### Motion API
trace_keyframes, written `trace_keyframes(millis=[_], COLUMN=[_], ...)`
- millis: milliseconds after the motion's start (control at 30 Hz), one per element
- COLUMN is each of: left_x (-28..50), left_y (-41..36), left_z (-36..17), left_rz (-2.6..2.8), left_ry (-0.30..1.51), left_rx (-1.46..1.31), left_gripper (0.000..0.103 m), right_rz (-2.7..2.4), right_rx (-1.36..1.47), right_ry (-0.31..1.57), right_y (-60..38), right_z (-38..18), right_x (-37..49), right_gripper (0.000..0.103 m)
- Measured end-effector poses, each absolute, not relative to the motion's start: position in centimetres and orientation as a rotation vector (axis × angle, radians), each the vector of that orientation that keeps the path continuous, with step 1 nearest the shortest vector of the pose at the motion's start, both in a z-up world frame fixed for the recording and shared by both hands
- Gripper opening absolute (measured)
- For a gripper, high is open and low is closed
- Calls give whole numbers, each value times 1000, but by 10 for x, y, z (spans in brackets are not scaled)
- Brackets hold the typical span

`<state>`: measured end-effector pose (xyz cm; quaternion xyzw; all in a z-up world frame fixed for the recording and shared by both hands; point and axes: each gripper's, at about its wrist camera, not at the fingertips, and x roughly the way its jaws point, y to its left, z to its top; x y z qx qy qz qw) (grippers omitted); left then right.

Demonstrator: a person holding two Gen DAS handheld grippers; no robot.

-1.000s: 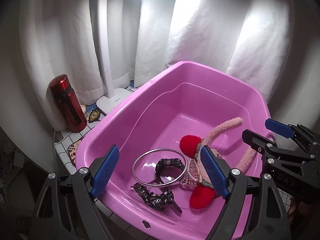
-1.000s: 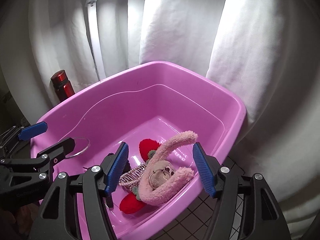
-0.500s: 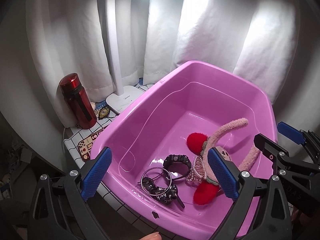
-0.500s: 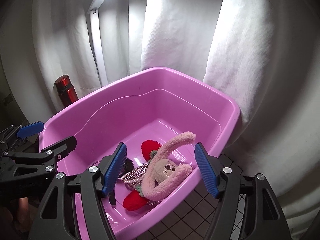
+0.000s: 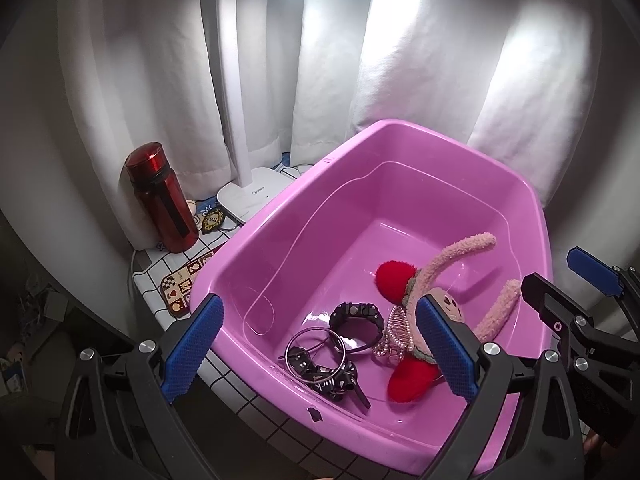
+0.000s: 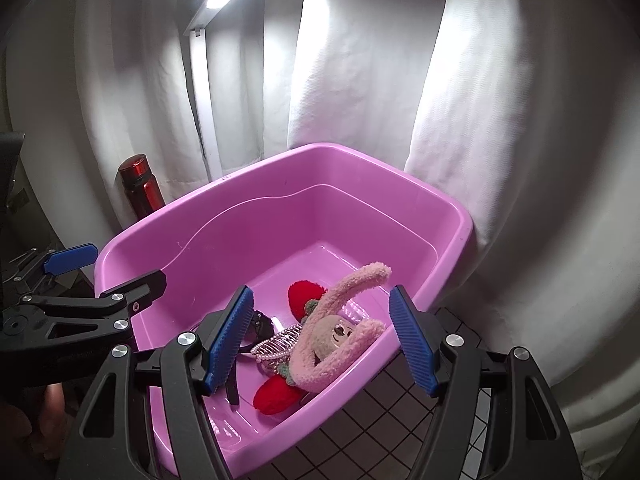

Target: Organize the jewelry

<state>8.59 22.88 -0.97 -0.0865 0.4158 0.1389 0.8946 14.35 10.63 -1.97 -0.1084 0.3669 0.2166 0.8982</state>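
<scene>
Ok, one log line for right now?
left gripper: jaws open, just widened, empty | right gripper: jaws open, empty | jewelry: in pink tub

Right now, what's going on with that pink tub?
A person holds two grippers above the pink tub, both open and empty. The left gripper, whose jaws have just been opening, hangs over the silver bangle, black watch and black hair clip. The right gripper hangs over the fuzzy pink headband and the pearly hair claw. Everything lies loose in the tub.

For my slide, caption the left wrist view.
Open left gripper above a pink tub holding a silver bangle, black watch and plush headband.
</scene>
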Motion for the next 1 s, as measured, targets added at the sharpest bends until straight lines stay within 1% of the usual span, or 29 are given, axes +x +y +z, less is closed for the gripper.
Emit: trace_keyframes(millis=[1000], left_x=[78], left_y=[225], left_z=[-10], left_rz=[303], left_ry=[873], left_rx=[-173], left_gripper=[95], right_rz=[451], right_rx=[-226], right_ry=[751], right_y=[100], right_z=[-15], right_x=[135], right_gripper=[67])
